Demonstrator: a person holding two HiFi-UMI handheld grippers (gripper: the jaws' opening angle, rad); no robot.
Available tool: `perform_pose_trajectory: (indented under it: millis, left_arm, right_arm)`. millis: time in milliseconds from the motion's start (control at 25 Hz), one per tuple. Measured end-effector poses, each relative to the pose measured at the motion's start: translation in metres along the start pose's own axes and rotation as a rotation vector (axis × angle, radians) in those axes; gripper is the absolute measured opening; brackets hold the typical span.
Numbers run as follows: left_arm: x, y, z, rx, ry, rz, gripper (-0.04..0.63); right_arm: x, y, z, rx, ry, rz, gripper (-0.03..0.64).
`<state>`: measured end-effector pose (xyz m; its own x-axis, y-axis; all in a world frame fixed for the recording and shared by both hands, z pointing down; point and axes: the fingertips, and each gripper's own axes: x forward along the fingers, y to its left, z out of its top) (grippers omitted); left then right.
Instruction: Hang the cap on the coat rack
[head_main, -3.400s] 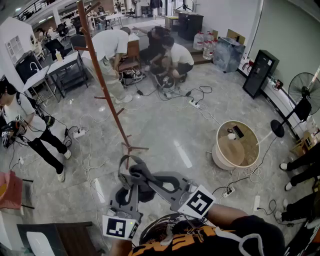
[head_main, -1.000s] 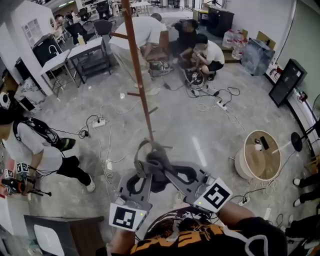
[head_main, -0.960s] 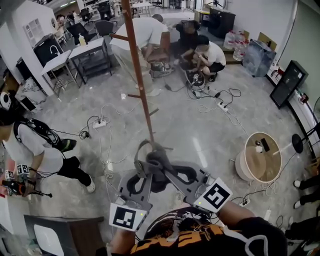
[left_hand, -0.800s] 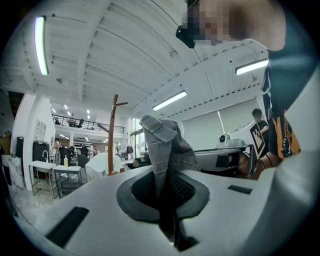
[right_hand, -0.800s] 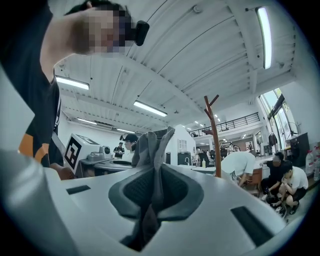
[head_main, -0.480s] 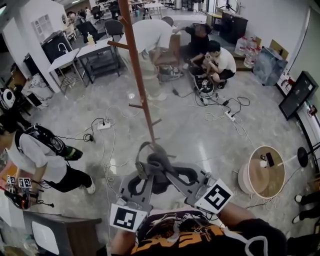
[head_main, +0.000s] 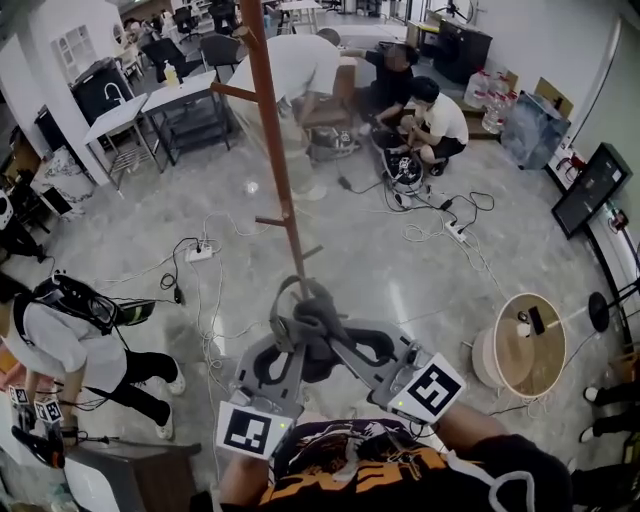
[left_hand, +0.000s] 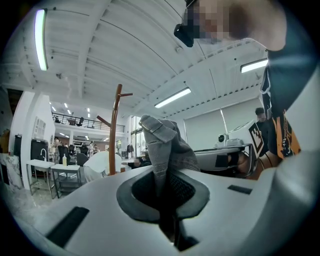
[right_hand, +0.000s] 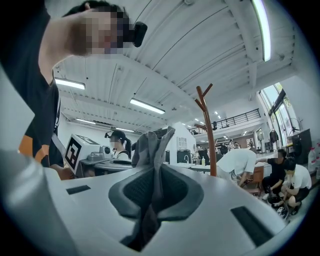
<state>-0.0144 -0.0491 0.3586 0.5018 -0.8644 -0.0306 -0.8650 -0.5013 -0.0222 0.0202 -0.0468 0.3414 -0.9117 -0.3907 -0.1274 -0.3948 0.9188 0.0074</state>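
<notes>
Far left: left gripper (head_main: 288, 338), fingers pinched tight on fabric of grey cap (head_main: 312, 320). Centre: cap bunched upright between both grippers, held clear of floor (head_main: 400, 260), short of brown coat rack (head_main: 272, 150), apart from pole. Right: right gripper (head_main: 326, 338), fingers likewise clamped on cap.

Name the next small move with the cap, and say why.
Probably carry the cap forward and up toward the coat rack. The left gripper and the right gripper are both shut on it. The rack's pole stands ahead, apart from the cap, and its pegs sit higher.
</notes>
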Motion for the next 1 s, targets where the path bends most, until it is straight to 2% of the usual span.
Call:
perform_pose_trajectory:
  millis: [280,720,1000]
  left_arm:
    - [0.030,0.047,0.004,-0.001,-0.037,-0.074,0.031]
    - [0.055,0.134,-0.012,-0.010,-0.032,-0.129,0.031]
    - [0.077,0.156,-0.021,0.004,-0.025,-0.143,0.031]
  right_arm:
    - [0.044,-0.032,-0.001,-0.030,0.018,-0.063,0.040]
    - [0.125,-0.067,-0.026,-0.018,0.042,-0.112,0.040]
    - [0.138,-0.090,-0.045,-0.035,0.073,-0.139,0.040]
